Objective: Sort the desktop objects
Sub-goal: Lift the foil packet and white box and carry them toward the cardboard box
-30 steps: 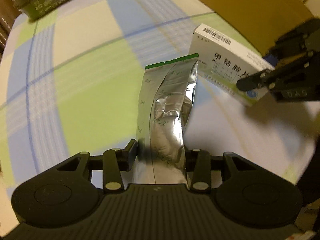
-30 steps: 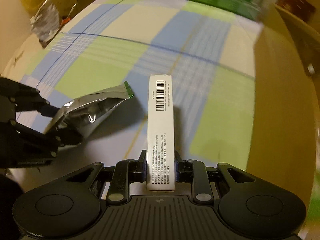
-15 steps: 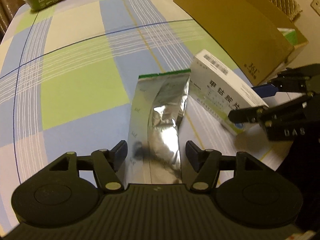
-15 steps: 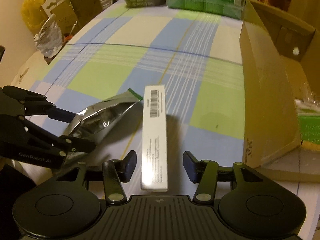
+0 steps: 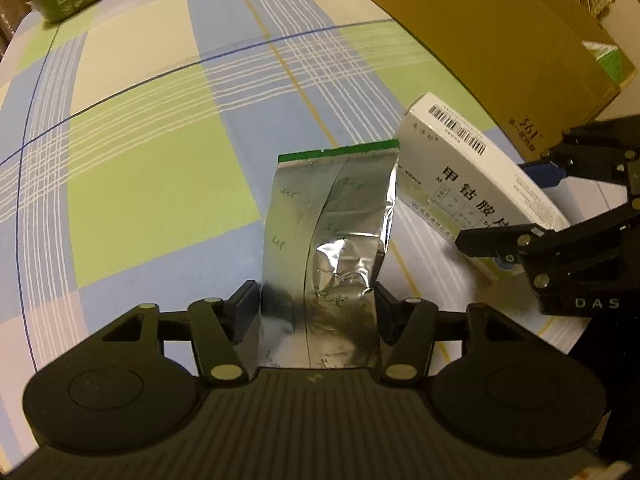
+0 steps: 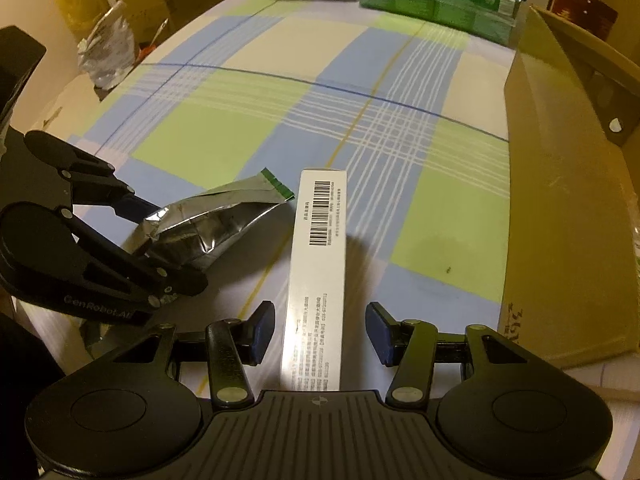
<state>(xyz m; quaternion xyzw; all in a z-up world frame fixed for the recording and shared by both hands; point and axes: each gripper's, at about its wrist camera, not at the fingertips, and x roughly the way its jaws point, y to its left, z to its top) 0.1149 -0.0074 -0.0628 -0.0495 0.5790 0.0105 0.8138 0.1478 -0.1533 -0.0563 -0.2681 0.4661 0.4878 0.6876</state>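
Left gripper (image 5: pixel 316 304): jaws closing, both pads right at the edges of the foil pouch (image 5: pixel 332 232) between them; the grip looks light.
Right gripper (image 6: pixel 320 330): jaws apart, clear gaps on both sides of the white medicine box (image 6: pixel 320 264) lying between them on the table (image 6: pixel 224 128).
Cardboard box (image 6: pixel 560 220): right of the right jaws, near.
Risk: crinkled foil may slip or crush if the squeeze lands unevenly; the two items nearly touch ahead of the jaws, so lifting one could drag the other.
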